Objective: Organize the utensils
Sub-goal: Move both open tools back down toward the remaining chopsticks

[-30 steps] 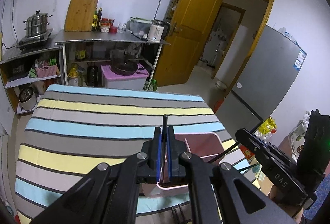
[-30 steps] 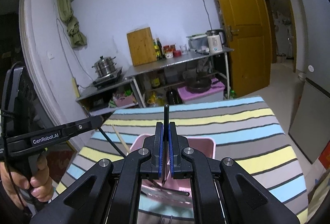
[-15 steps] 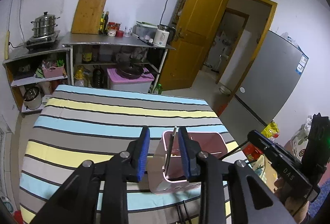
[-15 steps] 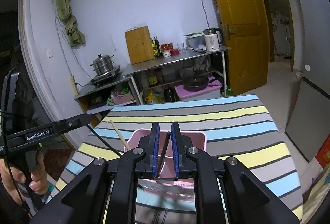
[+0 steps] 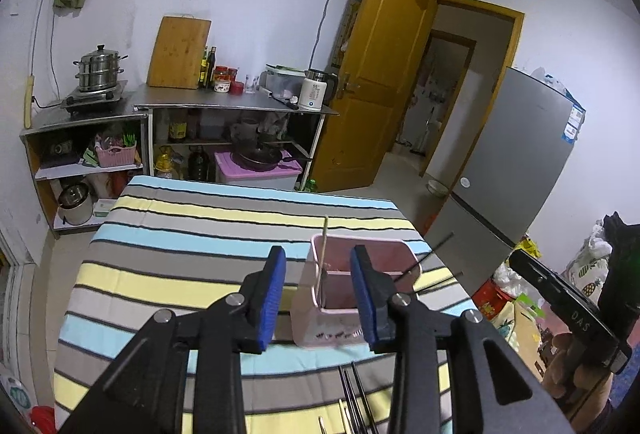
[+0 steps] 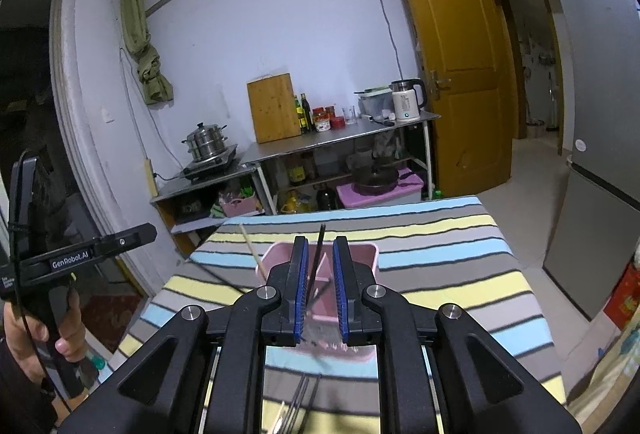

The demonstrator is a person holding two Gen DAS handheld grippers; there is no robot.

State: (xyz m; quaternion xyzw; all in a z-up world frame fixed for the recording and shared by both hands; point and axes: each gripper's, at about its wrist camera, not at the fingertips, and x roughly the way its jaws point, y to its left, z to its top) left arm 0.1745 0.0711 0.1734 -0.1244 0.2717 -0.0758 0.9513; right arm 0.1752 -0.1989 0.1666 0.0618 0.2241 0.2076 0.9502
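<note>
A pink utensil holder [image 5: 340, 326] stands on the striped tablecloth [image 5: 180, 254]. In it lean a wooden chopstick [image 5: 325, 246] and thin black chopsticks [image 5: 432, 254]. My left gripper [image 5: 319, 262] hovers just in front of the holder; its jaws are opening and nothing is between the pads. In the right wrist view my right gripper [image 6: 320, 246] has its jaws a little apart, also short of the holder [image 6: 360, 254]. A black chopstick [image 6: 318, 262] stands in the holder and shows through the gap, untouched. More loose utensils [image 5: 352, 394] lie on the cloth near the front edge.
A steel counter [image 5: 240, 104] with a cutting board, bottles and a kettle [image 5: 314, 96] stands behind the table. A steamer pot [image 5: 98, 68] sits at the left, a yellow door [image 5: 380, 74] and a grey fridge [image 5: 520, 162] to the right. A hand [image 6: 36, 338] holds the left gripper's handle.
Both grippers were shut on a black chopstick over the holder. They opened, let the chopsticks go into the holder, and drew back and upward from it.
</note>
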